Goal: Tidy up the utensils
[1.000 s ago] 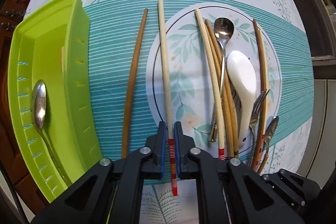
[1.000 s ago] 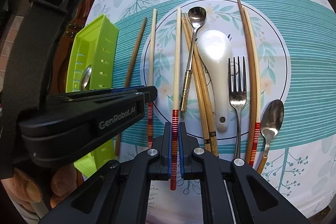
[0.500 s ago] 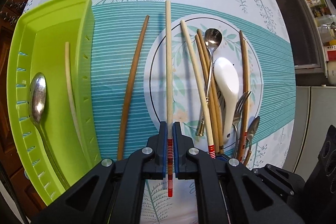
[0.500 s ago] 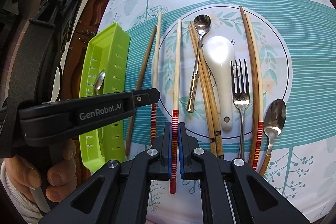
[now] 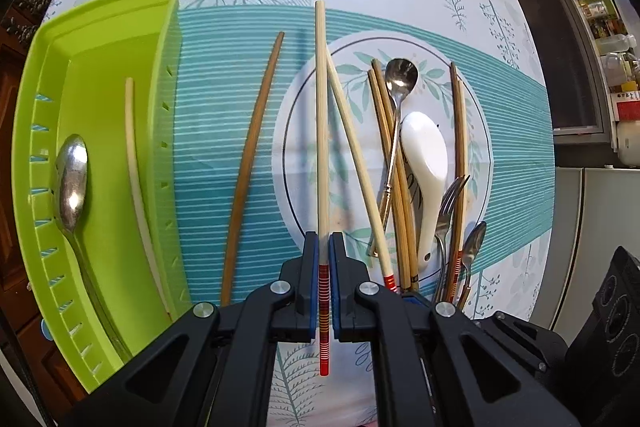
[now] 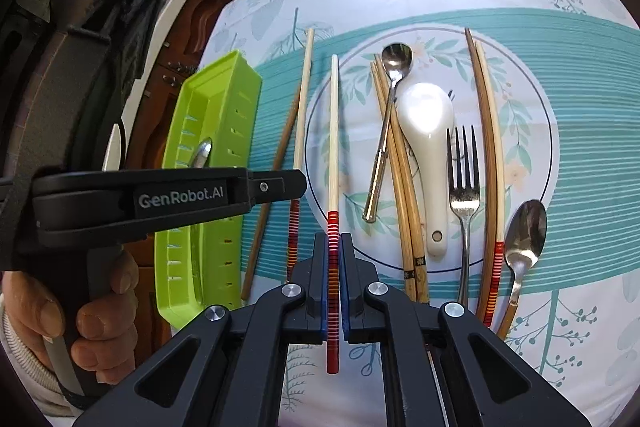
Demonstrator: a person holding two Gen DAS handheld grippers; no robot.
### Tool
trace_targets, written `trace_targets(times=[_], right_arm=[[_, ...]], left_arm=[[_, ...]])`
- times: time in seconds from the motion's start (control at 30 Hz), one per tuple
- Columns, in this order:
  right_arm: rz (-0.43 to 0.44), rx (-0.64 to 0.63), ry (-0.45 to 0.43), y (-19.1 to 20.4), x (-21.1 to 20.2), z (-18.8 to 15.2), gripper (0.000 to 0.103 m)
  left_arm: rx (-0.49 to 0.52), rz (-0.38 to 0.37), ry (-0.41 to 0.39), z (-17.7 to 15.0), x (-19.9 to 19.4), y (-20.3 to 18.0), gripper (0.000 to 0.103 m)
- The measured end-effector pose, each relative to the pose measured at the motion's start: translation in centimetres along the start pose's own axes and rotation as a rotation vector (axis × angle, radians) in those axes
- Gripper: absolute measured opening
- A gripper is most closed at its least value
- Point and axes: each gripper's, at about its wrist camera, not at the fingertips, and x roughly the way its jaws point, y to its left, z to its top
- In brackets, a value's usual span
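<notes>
Grip, left gripper [image 5: 323, 255]: closed on pale red-banded chopstick [image 5: 321, 131], lifted for green plastic tray [image 5: 100, 39].
Grip, right gripper [image 6: 333, 255]: clamped on matching chopstick [image 6: 333, 131].

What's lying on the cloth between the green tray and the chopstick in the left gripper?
One dark brown chopstick, seen in the left wrist view between the green tray and the held chopstick.

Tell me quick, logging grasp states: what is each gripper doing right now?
Left gripper: closed on a pale chopstick with a red-striped end.
Right gripper: closed on a matching chopstick.
</notes>
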Motion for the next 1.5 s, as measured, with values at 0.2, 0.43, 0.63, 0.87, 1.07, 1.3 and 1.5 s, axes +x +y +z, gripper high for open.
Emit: trace_targets(times=[0.2, 0.43, 0.63, 0.87, 1.07, 1.3, 1.5], right_arm=[[-0.067, -0.035, 0.081, -0.2, 2.4, -0.8, 0.003], [-0.165, -0.103, 0.136, 0.6, 4.1, -1.5, 0.0], [-0.117, -0.062, 0.16, 0.8, 4.5, -0.8, 0.0], [-0.084, -0.073, 0.161, 2.0, 5.3, 0.4, 0.001], [-0.105, -0.112, 0.17, 4.5, 6.9, 1.1, 0.011], [-0.147, -0.139, 0.166, 6.3, 8.3, 1.6, 0.018], [-0.22, -0.167, 0.149, 8.0, 9.4, 2.0, 0.018]], left_arm=[[-0.003, -0.009, 0.016, -0.2, 1.0, -0.2, 0.002], [-0.023, -0.005, 0.007, -0.2, 0.8, 0.6, 0.002], [-0.033, 0.002, 0.005, -0.3, 0.8, 1.2, 0.002], [-0.025, 0.02, -0.015, -0.3, -0.4, 1.4, 0.002], [-0.018, 0.027, -0.033, -0.6, -1.8, 1.6, 0.002], [-0.013, 0.014, -0.06, -1.4, -4.2, 2.2, 0.002], [-0.018, 0.012, -0.082, -2.3, -7.2, 3.1, 0.002]])
